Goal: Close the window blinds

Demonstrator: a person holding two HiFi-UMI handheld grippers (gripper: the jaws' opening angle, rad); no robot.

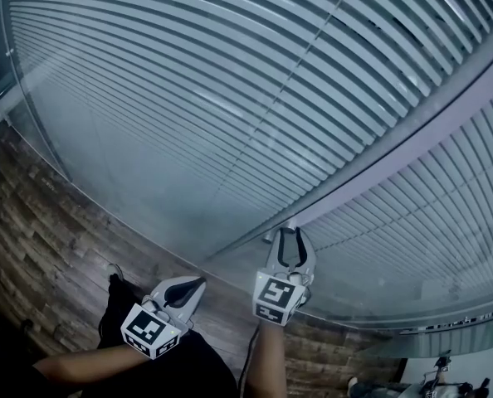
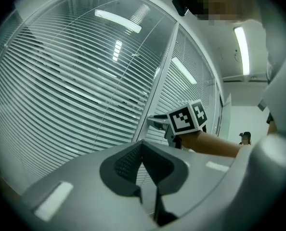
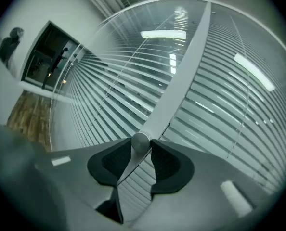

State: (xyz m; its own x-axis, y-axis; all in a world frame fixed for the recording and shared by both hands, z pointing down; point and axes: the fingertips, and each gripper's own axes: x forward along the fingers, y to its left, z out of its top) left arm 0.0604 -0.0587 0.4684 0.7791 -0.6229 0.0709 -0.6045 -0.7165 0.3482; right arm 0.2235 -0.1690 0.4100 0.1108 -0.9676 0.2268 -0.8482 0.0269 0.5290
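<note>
A round knob (image 3: 141,142) on the frame (image 3: 181,76) between the blinds (image 3: 229,105) is pinched by the right claw (image 3: 141,144), its base hidden. The left claw (image 2: 143,143) is pressed together, empty.

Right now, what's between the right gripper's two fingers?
The right gripper pinches a small round metal knob on the grey window frame post between its fingers. The right gripper view shows it.

Office: glass partitions (image 1: 147,191), slatted blinds (image 1: 255,65), ceiling strip lights (image 2: 241,49).
</note>
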